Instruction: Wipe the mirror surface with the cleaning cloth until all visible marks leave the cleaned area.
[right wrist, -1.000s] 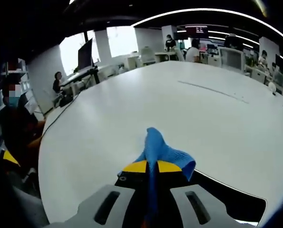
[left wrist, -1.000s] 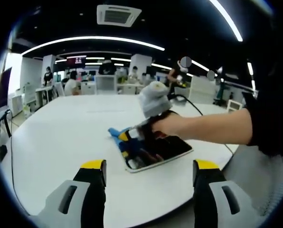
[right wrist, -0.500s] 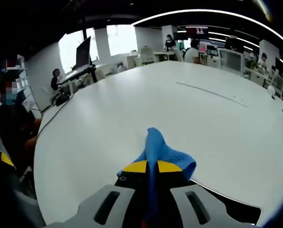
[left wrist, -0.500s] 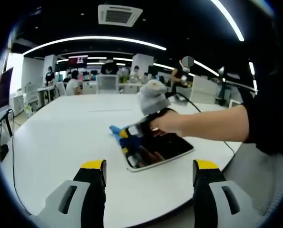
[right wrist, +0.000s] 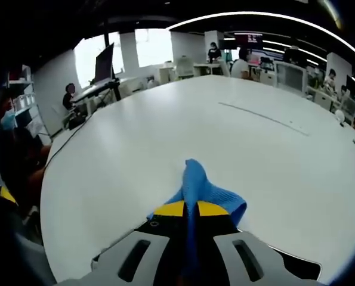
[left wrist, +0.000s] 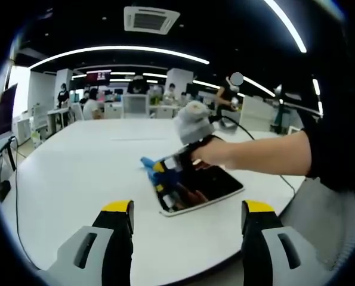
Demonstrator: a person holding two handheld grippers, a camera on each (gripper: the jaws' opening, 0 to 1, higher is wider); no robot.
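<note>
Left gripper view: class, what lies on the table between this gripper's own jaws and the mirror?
Nothing: bare white table separates the open left gripper from the mirror.

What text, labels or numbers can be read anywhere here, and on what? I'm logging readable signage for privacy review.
None is readable.
The wall screen far across the office shows reddish content, too small and blurred to read.
The cleaning cloth, mirror and right gripper carry no visible text.
</note>
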